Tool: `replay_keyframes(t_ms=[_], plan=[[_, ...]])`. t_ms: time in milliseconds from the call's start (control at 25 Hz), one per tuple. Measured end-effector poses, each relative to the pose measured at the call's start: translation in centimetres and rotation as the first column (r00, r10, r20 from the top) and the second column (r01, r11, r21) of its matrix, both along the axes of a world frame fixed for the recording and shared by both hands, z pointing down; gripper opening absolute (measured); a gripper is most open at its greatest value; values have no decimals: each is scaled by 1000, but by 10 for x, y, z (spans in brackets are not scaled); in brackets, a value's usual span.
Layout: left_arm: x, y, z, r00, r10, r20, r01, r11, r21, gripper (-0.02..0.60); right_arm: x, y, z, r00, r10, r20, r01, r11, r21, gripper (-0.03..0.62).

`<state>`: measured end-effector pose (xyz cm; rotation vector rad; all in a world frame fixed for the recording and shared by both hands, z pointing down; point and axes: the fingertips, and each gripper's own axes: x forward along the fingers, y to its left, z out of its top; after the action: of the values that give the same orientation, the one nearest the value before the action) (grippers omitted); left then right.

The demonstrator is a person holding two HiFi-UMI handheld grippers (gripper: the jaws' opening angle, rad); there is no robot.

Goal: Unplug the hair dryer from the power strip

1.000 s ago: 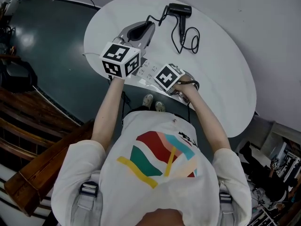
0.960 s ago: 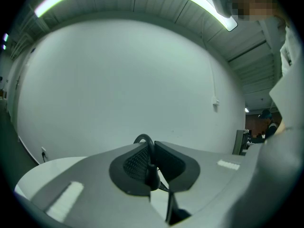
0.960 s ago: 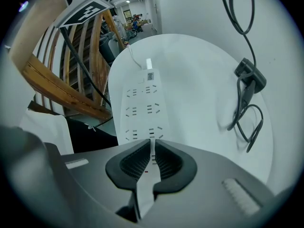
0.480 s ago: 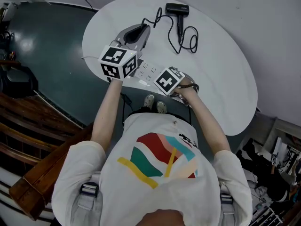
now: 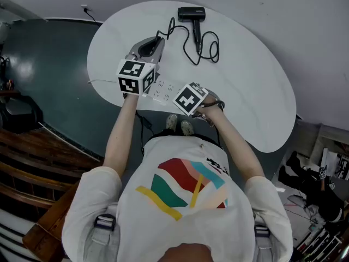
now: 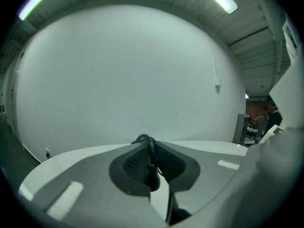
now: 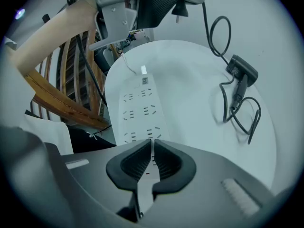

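A black hair dryer (image 5: pixel 191 13) lies at the far side of the round white table (image 5: pixel 256 91), its cord (image 5: pixel 204 45) coiled beside it. My left gripper (image 5: pixel 157 39) is shut on the dryer's black plug (image 6: pixel 152 175) and holds it in the air above the table. The right gripper view shows the same plug (image 7: pixel 179 9) clear of the white power strip (image 7: pixel 142 110). My right gripper (image 7: pixel 152 144) points steeply down at the strip's near end. Its jaws have just closed a little further and stand shut, with nothing between them.
The power strip (image 5: pixel 162 90) lies near the table's front edge, with its thin white lead (image 7: pixel 126 61) running off the left side. A wooden bench (image 5: pixel 38 168) stands on the dark floor to the left. Clutter sits on the floor at the right (image 5: pixel 322 201).
My left gripper has sunk a little toward the table with the plug in it. The right gripper has stayed over the strip's near end.
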<state>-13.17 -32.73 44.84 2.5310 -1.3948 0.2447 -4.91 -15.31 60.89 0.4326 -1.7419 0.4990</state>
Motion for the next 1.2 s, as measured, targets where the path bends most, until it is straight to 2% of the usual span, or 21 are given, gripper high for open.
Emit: replay_keyframes(t_ms=[200,640,760,1000,1200], plan=[[-3,-13,20,998,15,60,-13,999,-32,28,-2,-2,1,1000,0,1,0,1000,1,35],[19,-13,59,993,66,93,-53,990,-128,28,-1,-2,3,1000,12,-14,-12,1000,1,32],[22,-12,71,990,74,123,-54,986,-158,28,-2,-2,2,1000,24,-13,-24,1000,-1,32],[23,-12,81,985,73,154,-48,986,-160,28,-3,-2,1,999,28,-28,-28,999,23,31],[25,-3,100,976,98,192,-59,978,-201,28,-3,0,1,999,39,-27,-39,999,12,31]])
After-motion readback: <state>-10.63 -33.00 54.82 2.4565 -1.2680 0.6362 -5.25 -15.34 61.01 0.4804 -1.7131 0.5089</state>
